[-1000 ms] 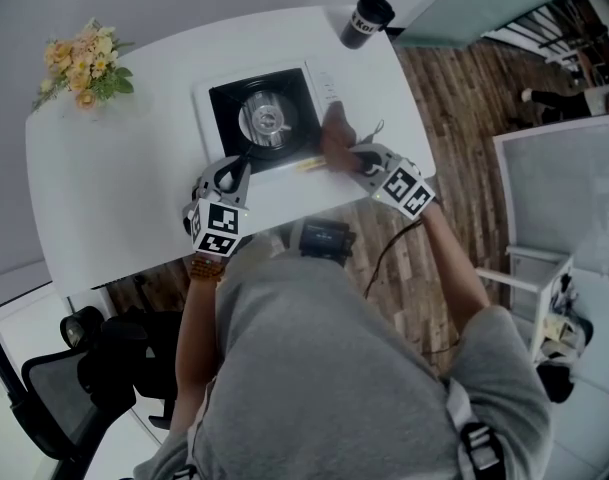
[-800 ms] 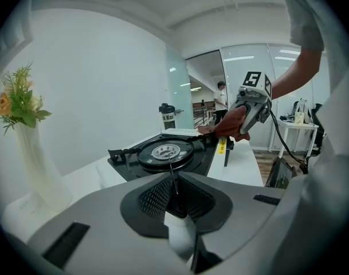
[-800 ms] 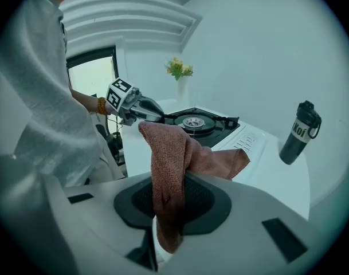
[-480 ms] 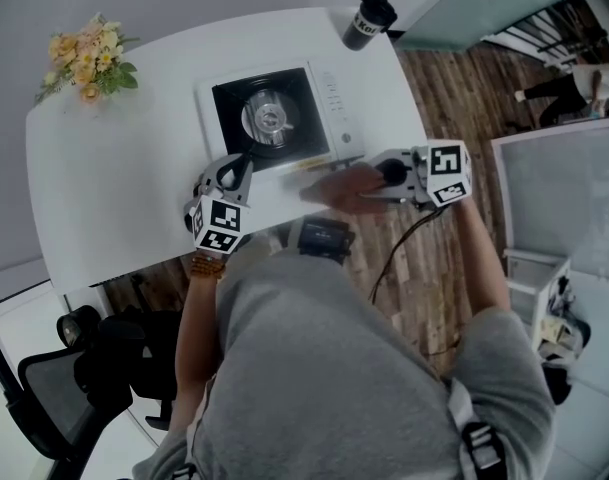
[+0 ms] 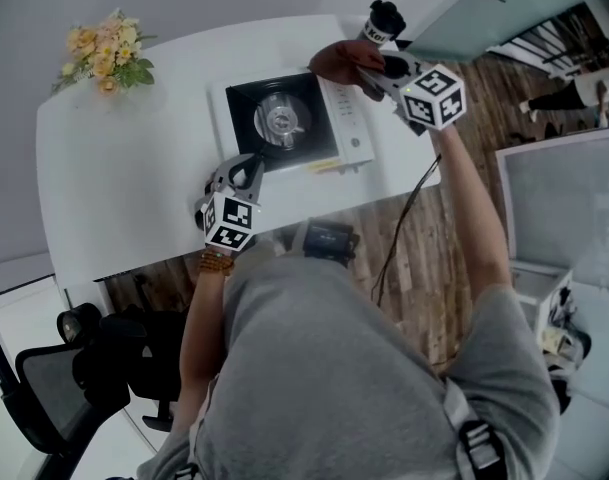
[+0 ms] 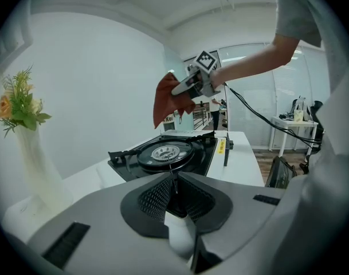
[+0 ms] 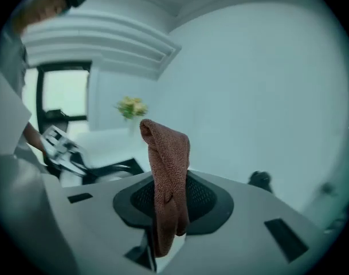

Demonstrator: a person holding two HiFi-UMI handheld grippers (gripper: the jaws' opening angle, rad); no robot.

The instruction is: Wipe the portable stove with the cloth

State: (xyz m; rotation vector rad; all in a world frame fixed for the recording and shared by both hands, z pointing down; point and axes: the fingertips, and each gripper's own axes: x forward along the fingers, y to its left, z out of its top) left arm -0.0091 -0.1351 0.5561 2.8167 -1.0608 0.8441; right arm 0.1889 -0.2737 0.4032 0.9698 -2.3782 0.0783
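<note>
On white table (image 5: pixel 124 168), stove (image 5: pixel 284 118) sits toward 2 o'clock side. Right gripper (image 5: pixel 379 68) hangs over stove's 1 o'clock corner, jaws clenched on rust-brown cloth (image 5: pixel 336 62). Cloth dangles in air above stove, not touching it. Left gripper (image 5: pixel 246 173) just beside stove's 7 o'clock corner, jaws pressed together, nothing between. Flowers (image 5: pixel 104 53) at table's 10 o'clock. Dark cup (image 5: pixel 381 20) at table's 1 o'clock, just beyond cloth.
</note>
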